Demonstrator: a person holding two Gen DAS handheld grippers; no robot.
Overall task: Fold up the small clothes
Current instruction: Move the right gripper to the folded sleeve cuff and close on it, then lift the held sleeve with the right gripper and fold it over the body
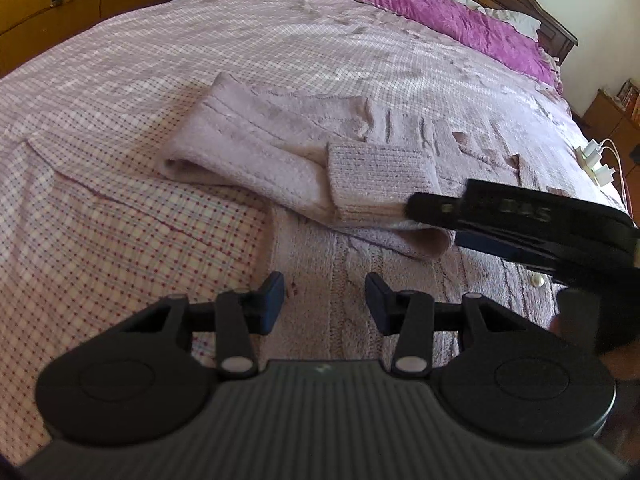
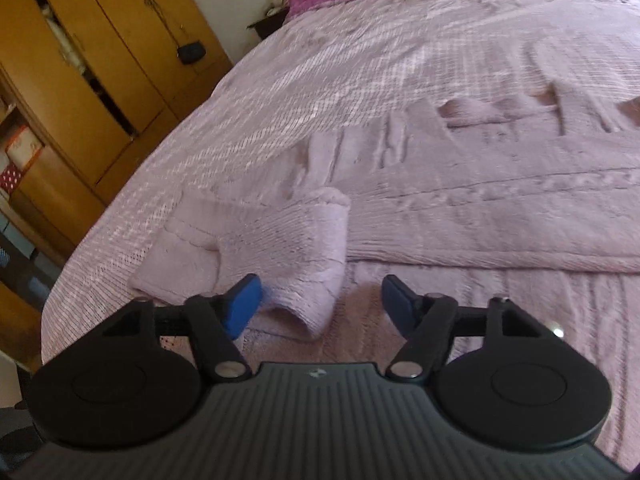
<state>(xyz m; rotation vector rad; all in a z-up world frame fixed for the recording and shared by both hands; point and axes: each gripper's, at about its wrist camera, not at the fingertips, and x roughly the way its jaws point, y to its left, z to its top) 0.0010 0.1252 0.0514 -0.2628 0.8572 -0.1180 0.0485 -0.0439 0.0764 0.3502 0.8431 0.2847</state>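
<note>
Bed [image 1: 120, 80] bears soft, light knit cardigan [image 1: 280, 148]; grab at folded sleeve cuff [image 2: 316, 240]. Left gripper [image 1: 325, 300] and right gripper [image 2: 320, 304]: both part-open, empty.

Both wrist views look steeply down, close over the bed [image 1: 120, 80]; the left faces the headboard [image 1: 532, 4], the right the wardrobe [image 2: 100, 60]; both share the folded sweater sleeve [image 1: 256, 148]
</note>
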